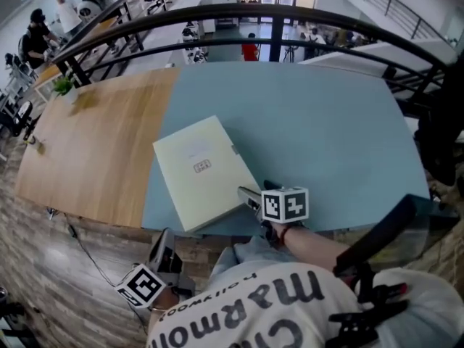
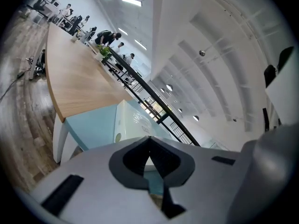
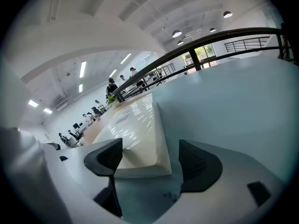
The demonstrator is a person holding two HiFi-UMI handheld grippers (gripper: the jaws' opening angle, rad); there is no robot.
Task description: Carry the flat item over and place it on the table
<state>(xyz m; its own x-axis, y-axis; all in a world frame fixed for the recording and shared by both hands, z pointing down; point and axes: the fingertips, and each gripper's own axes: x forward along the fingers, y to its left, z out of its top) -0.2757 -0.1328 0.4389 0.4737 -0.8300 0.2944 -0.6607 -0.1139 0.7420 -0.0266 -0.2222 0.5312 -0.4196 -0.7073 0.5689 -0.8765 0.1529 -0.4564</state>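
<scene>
A flat cream box (image 1: 203,169) lies on the blue part of the table (image 1: 326,122), near its front edge. My right gripper (image 1: 250,196) is at the box's near right corner. In the right gripper view that gripper (image 3: 152,161) is open, and the corner of the box (image 3: 140,129) sits between its jaws, resting on the tabletop. My left gripper (image 1: 163,243) hangs below the table's front edge at the lower left, away from the box. In the left gripper view this gripper (image 2: 149,141) is shut on nothing, with the box (image 2: 131,122) beyond it.
The left part of the table is wood (image 1: 101,151), with a small plant (image 1: 64,85) at its far corner. A black railing (image 1: 275,13) runs behind the table. People sit at desks at the far left (image 1: 43,27). A cable (image 1: 80,241) lies on the floor.
</scene>
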